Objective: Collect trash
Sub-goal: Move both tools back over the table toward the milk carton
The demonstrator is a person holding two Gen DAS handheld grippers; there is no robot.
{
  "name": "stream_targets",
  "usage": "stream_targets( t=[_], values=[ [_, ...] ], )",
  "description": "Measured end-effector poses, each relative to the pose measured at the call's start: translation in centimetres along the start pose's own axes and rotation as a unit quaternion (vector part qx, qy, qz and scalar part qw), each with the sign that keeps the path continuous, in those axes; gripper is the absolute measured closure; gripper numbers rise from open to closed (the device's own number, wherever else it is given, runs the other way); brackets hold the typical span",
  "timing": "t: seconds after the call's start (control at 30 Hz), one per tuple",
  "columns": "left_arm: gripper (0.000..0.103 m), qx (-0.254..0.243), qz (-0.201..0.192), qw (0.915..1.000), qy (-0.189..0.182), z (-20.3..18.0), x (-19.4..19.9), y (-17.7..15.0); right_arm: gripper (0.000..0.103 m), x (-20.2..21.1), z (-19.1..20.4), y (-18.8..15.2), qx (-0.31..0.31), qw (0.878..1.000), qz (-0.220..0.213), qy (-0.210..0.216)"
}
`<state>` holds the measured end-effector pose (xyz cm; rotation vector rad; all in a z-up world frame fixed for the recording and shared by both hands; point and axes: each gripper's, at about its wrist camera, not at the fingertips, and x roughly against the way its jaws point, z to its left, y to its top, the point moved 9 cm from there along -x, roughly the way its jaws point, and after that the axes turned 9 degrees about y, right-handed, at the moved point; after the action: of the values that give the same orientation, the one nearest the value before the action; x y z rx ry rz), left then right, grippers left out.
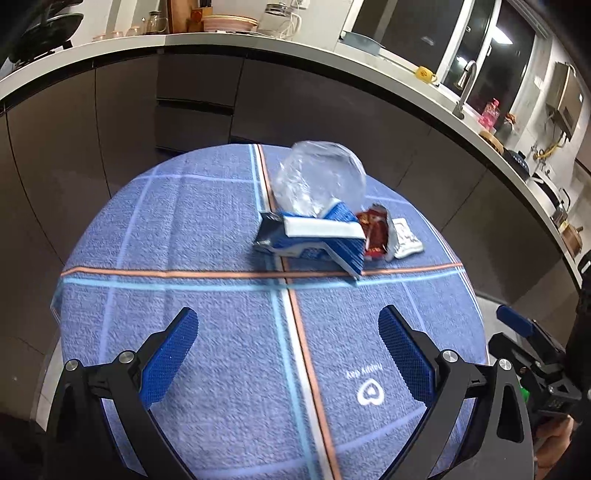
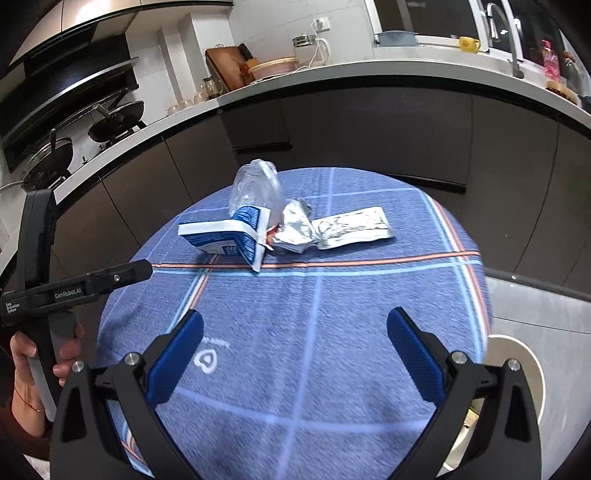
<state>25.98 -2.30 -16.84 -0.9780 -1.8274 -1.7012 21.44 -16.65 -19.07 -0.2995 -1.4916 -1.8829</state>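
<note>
- While both hover over the near tabletop (image 1: 221, 369), the left tool (image 1: 288, 354) and right tool (image 2: 295, 354) gape, holding nothing.
- Trash lies beyond: blue carton (image 1: 314, 240), clear bag (image 1: 317, 177), foil wrappers (image 2: 351, 227).

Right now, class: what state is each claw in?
Left claw: open, holding nothing, above the blue checked tablecloth.
Right claw: open, holding nothing.

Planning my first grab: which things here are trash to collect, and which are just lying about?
Trash:
clear bag
blue carton
red wrapper
foil packet

Lying about:
yellow cup
pans
bowls
cutting board
</note>
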Motion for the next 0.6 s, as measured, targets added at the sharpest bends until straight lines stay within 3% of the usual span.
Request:
stream_targets(
  t=[0.27, 0.43, 0.6],
  values=[
    [0.01, -0.007, 0.004, 0.9998, -0.02, 0.1, -1.5, 2.6, 0.003, -2.8, 0.8, 1.6, 0.017, 1.0, 0.02, -0.002],
    [0.021, -0.021, 0.013, 0.9989, -0.04, -0.7, -3.1, 3.9, 0.003, -3.2, 0.9, 2.6, 0.042, 0.999, 0.005, -0.027],
    [0.032, -0.019, 0.033, 0.9976, -0.058, -1.3, -5.2, 5.2, 0.003, -4.4, 0.7, 2.4, 0.055, 0.997, 0.026, -0.037]
  ],
)
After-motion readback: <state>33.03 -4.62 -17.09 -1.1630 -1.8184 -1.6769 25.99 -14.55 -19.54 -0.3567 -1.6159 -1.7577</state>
